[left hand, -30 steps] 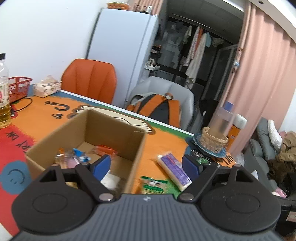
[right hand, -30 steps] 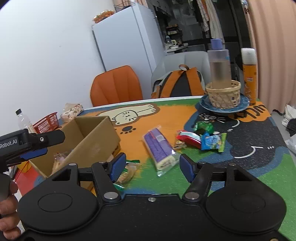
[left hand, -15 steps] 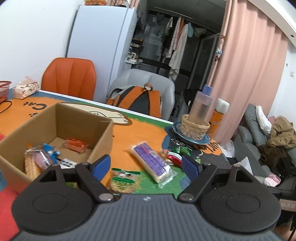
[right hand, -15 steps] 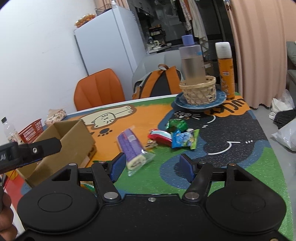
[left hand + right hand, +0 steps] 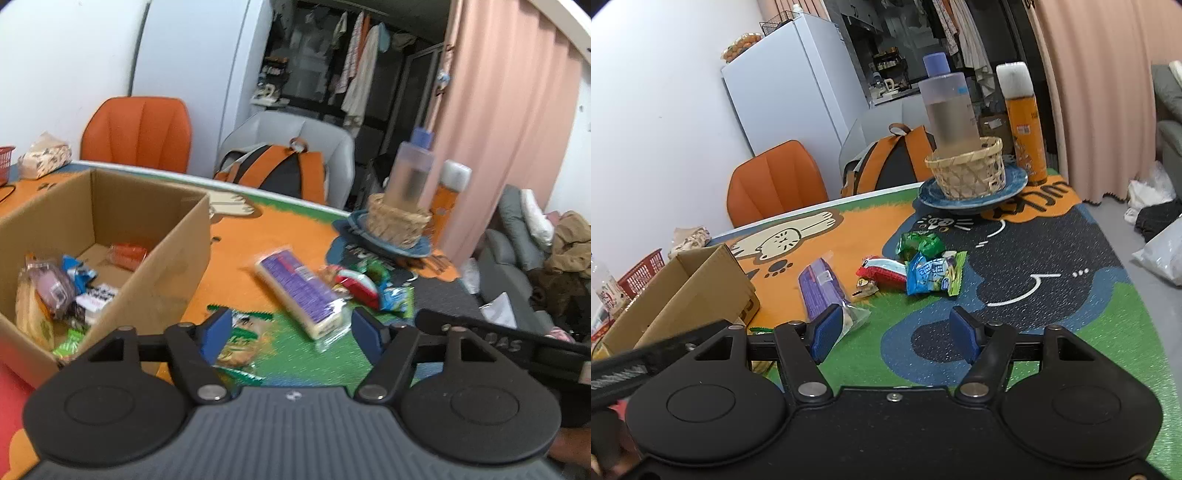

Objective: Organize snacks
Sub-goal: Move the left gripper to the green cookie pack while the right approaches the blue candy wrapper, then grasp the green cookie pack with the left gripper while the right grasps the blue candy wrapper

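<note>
Nearby, one open brown cardboard box (image 5: 110, 236) holds several crinkly packets; one long purple-wrapped snack bar (image 5: 304, 291) and four small glossy packets lie on the cartoon-cat tablecloth (image 5: 1052, 258). Left gripper (image 5: 291, 332), jaws just narrowed, and right gripper (image 5: 897, 332) both gape, empty.

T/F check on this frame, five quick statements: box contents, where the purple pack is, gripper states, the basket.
1. The cardboard box already holds several snacks. True.
2. The purple snack pack lies inside the box. False: it lies on the table mat, outside the box and to its right in the left wrist view.
3. The right gripper holds nothing between its fingers. True.
4. The left gripper is shut on the green snack pack. False: its jaws have just been closing but stand open, and the pack lies on the mat below them.
5. The woven basket sits on the blue plate, with a bottle standing in it. True.
</note>
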### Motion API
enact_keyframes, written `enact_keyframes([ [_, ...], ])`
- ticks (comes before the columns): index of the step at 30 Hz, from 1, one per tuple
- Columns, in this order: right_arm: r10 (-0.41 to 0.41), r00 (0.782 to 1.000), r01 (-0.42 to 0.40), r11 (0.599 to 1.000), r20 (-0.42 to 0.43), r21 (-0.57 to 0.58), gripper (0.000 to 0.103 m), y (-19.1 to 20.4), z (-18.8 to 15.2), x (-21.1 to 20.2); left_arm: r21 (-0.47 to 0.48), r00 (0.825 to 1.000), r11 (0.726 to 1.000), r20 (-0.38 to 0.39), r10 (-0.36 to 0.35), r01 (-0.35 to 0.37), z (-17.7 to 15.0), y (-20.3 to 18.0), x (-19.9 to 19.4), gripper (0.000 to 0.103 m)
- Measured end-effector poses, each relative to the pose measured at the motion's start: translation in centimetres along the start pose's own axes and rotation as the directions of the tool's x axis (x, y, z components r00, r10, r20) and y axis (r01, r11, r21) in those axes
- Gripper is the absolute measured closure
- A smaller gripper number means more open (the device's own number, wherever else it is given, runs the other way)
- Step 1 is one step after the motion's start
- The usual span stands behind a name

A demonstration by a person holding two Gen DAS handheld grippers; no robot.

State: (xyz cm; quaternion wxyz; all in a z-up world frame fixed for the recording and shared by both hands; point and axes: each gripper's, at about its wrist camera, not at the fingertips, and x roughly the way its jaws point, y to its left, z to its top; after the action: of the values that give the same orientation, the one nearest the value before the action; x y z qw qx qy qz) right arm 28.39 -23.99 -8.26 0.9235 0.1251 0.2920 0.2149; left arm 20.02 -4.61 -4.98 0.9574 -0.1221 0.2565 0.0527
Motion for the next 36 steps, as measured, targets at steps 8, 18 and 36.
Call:
enact_keyframes([
  [8,0.008,1.000,-0.008,1.000,-0.017,0.000,0.039,-0.8,0.0,1.5,0.021,0.996,0.995,0.001,0.094,-0.094,-0.7,0.5,2.4,0.038],
  [18,0.014,0.999,-0.015,1.000,-0.032,-0.004,0.043,-0.9,0.5,3.9,0.025,0.988,0.989,-0.041,0.146,-0.145,-0.9,1.6,4.8,0.043],
  [36,-0.103,0.995,0.102,0.994,-0.007,-0.028,0.041,-1.8,2.2,7.7,-0.016,0.990,0.993,-0.080,0.117,-0.119,-0.6,2.3,7.5,0.056],
])
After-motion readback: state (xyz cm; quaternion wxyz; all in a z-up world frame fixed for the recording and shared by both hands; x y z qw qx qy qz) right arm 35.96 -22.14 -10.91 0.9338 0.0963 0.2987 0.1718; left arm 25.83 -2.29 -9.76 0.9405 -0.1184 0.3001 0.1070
